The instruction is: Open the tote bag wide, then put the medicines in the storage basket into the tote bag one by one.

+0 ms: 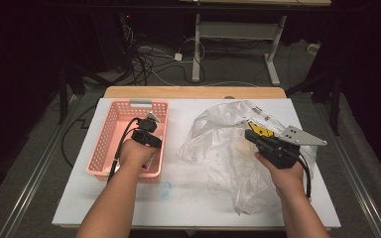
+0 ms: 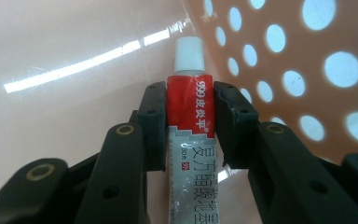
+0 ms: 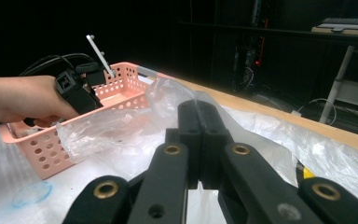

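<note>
1. Pink plastic first: in the high view, the pink basket sits at the left of the white table, and the left gripper is down inside it, the left hand over the basket's near wall. Off to the right, the right gripper rests on the crumpled clear plastic bag, the right hand behind it. The two grippers are well apart, and a faint blue ring marks the table nearer the person than the left gripper.

2. Left gripper view: there's the grip! The ointment tube, red band, white cap, silver body, stands straight between the two black pads, which press on its red band from either side. The jaws are partly closed, clamped on the tube. The cap pokes out past the fingertips towards the basket's floor, and the perforated wall runs just to the right.

3. Right gripper view: the right gripper has its jaws fully together, a fold of the clear bag rising at their tips; whether any film is pinched there I cannot tell. Beyond the tips, to the left, the left hand and its gripper sit at the basket.
</note>
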{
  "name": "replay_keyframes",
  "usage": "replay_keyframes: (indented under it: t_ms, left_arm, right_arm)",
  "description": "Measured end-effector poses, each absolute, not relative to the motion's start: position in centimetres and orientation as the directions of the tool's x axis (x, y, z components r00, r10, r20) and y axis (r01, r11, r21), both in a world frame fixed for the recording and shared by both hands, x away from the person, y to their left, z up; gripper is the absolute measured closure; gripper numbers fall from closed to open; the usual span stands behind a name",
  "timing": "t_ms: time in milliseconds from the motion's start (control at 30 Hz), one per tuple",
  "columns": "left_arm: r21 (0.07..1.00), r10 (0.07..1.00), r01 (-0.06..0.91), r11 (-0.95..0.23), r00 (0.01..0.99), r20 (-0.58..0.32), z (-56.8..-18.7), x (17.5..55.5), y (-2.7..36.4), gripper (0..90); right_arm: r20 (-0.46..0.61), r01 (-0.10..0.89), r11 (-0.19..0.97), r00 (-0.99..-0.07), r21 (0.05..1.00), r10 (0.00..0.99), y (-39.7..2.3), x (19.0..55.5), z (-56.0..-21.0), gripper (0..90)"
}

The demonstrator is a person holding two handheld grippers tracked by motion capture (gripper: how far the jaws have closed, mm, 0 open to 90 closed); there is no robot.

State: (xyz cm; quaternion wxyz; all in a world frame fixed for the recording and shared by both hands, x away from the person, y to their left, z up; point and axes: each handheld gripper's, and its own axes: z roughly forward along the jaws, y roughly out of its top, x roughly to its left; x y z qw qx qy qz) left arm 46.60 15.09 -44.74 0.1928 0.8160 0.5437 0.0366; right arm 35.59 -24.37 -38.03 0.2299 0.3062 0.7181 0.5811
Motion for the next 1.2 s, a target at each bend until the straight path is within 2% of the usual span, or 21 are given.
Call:
replay_keyframes:
  t_ms: [733, 1200]
  left_arm:
    - [0.482, 0.900, 0.824, -0.297, 0.411, -0.148, -42.9, 45.7, 15.8, 66.0]
    - [0.597, 0.879, 0.741, -0.308, 0.462, -0.120, -41.9, 44.4, 15.8, 66.1]
  right_arm:
    - [0.021, 0.173, 0.142, -0.703, 0.975, 0.711, -24.9, 35.1, -38.2, 90.0]
    - [0.017, 0.172, 0.143, -0.695, 0.975, 0.719, -25.0, 35.1, -38.1, 90.0]
